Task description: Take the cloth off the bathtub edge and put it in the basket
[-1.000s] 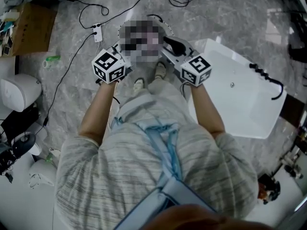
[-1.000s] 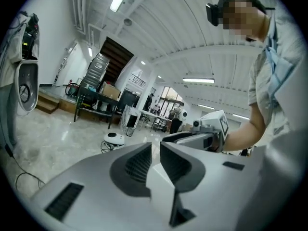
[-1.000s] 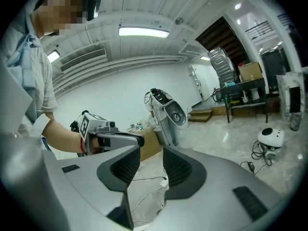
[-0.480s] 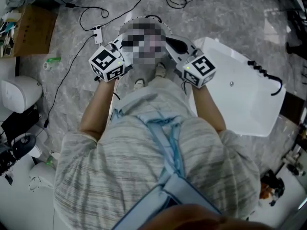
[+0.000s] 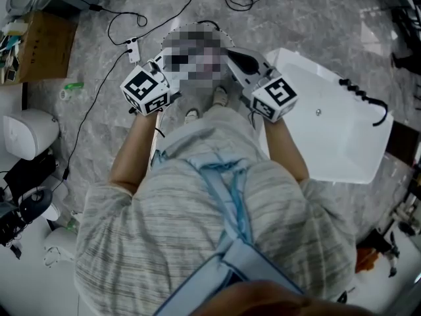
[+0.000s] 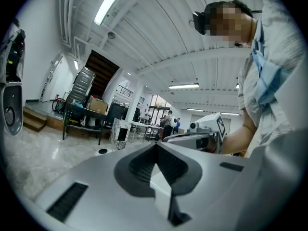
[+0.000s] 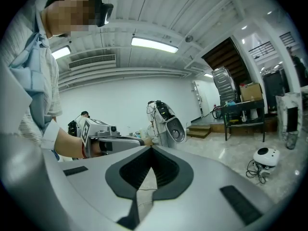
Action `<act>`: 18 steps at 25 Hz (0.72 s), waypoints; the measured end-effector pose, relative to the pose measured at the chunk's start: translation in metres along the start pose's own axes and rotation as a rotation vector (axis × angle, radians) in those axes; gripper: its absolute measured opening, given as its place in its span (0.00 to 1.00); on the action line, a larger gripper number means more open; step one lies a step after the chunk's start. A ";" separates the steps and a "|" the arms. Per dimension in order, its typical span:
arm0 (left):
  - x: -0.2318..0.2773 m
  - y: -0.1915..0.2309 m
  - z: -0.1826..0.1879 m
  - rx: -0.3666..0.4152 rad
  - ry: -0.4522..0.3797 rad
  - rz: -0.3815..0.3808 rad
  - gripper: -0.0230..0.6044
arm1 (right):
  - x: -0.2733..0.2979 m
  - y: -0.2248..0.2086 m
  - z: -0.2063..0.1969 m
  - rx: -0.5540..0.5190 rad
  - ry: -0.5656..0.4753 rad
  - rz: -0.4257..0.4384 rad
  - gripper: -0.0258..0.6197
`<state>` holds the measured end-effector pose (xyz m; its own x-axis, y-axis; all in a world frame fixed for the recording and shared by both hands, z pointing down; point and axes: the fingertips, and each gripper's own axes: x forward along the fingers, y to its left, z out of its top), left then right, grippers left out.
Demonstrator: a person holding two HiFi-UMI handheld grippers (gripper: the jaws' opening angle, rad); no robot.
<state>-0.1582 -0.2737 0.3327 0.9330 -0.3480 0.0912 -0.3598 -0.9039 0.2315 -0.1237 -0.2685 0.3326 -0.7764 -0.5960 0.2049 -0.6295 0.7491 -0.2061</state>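
My two grippers are held up in front of the person's chest, above the feet. The left gripper point(image 5: 166, 68) and right gripper point(image 5: 231, 54) point toward each other, marker cubes outward. In the left gripper view the left gripper point(image 6: 156, 146) has its jaws shut with nothing between them. The right gripper point(image 7: 151, 150) is likewise shut and empty in its own view. The white bathtub point(image 5: 342, 150) lies on the floor at the right, a black shower hose point(image 5: 367, 105) resting on it. I see no cloth on its edge. A mosaic patch hides the floor between the grippers; only a round rim point(image 5: 209, 25) shows.
Grey marble floor all round. Black cables point(image 5: 118, 18) and a white power strip point(image 5: 133, 48) lie ahead on the left. A cardboard box point(image 5: 46, 41) and a white appliance point(image 5: 26, 133) stand at the left; a green bottle point(image 5: 72, 85) lies near them.
Both marker cubes have drifted slightly outward, away from each other. The bathtub and floor have hardly shifted in the head view.
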 end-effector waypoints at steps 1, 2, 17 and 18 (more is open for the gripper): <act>0.000 -0.001 0.000 -0.001 -0.002 -0.001 0.04 | -0.001 0.001 -0.001 0.003 -0.001 0.001 0.05; 0.001 -0.002 0.000 -0.002 -0.004 -0.002 0.04 | -0.002 0.002 -0.002 0.006 -0.004 0.000 0.05; 0.008 -0.006 0.003 -0.013 -0.021 -0.029 0.04 | -0.004 0.001 0.004 0.006 -0.018 -0.012 0.04; 0.008 -0.004 0.003 -0.016 -0.023 -0.028 0.04 | -0.003 0.002 0.004 0.007 -0.019 -0.011 0.04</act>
<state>-0.1492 -0.2732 0.3296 0.9423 -0.3288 0.0621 -0.3337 -0.9093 0.2487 -0.1223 -0.2667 0.3273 -0.7699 -0.6096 0.1885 -0.6380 0.7408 -0.2103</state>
